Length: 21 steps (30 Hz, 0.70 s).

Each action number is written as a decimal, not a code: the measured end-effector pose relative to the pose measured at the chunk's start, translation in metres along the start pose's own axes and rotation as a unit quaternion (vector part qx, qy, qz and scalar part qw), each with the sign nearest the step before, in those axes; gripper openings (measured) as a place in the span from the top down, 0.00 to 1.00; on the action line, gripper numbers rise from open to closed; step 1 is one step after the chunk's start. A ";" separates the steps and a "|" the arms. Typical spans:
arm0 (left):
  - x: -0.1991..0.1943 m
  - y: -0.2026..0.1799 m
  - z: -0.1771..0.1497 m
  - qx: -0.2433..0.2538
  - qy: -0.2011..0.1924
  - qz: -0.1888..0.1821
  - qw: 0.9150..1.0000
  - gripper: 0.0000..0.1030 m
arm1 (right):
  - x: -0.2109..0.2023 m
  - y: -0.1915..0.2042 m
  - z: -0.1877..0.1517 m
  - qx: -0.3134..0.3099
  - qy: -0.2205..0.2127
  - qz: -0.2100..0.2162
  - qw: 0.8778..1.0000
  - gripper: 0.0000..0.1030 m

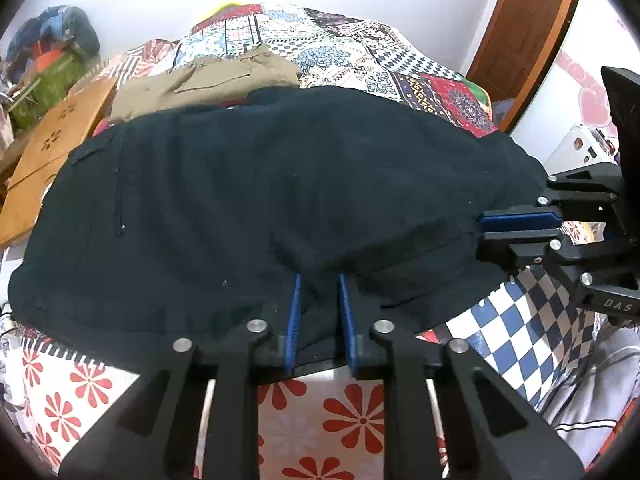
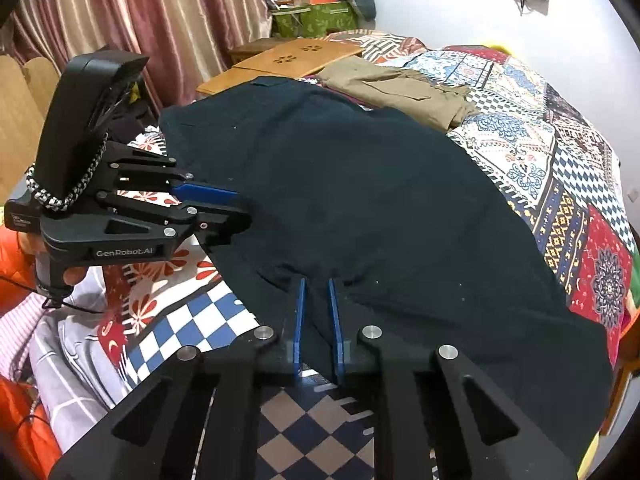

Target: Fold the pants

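A: Pants (image 1: 280, 200) lie flat on the bed quilt (image 1: 360, 60); my left gripper (image 1: 319, 312) pinches the near hem, jaws nearly closed, ready for lifting.

B: And your right wrist view?

A: There I see the right gripper (image 2: 318, 312) clamped on the same hem, so both corners can rise together.

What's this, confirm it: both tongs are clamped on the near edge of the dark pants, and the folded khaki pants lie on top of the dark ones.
One thing is wrong. The khaki pants lie beyond the dark pants on the patchwork bedspread, not on top; the right wrist view shows it. The left tongs and right tongs do clamp the near edge.
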<state>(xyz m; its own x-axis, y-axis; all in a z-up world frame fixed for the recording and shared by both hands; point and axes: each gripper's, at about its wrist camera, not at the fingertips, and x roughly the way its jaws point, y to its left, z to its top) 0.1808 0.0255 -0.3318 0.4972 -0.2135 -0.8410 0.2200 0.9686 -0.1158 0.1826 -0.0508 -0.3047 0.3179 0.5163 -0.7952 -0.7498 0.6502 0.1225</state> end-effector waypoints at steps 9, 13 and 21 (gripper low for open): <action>-0.024 0.001 -0.003 0.005 -0.012 -0.008 1.000 0.92 | -0.016 0.006 -0.004 0.011 -0.010 0.032 0.999 0.97; -0.031 0.000 -0.008 0.005 -0.011 -0.012 1.000 0.92 | -0.022 0.021 -0.009 -0.008 -0.007 0.040 0.999 0.97; -0.010 0.007 -0.023 -0.010 0.026 -0.019 0.999 0.96 | -0.025 0.013 -0.001 0.005 -0.017 0.029 0.999 0.97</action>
<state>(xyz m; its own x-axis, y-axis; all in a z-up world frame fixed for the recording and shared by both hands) 0.1581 0.0377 -0.3359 0.4451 -0.2442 -0.8616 0.2203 0.9624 -0.1589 0.1643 -0.0560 -0.2836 0.2938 0.5714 -0.7663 -0.7611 0.6248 0.1741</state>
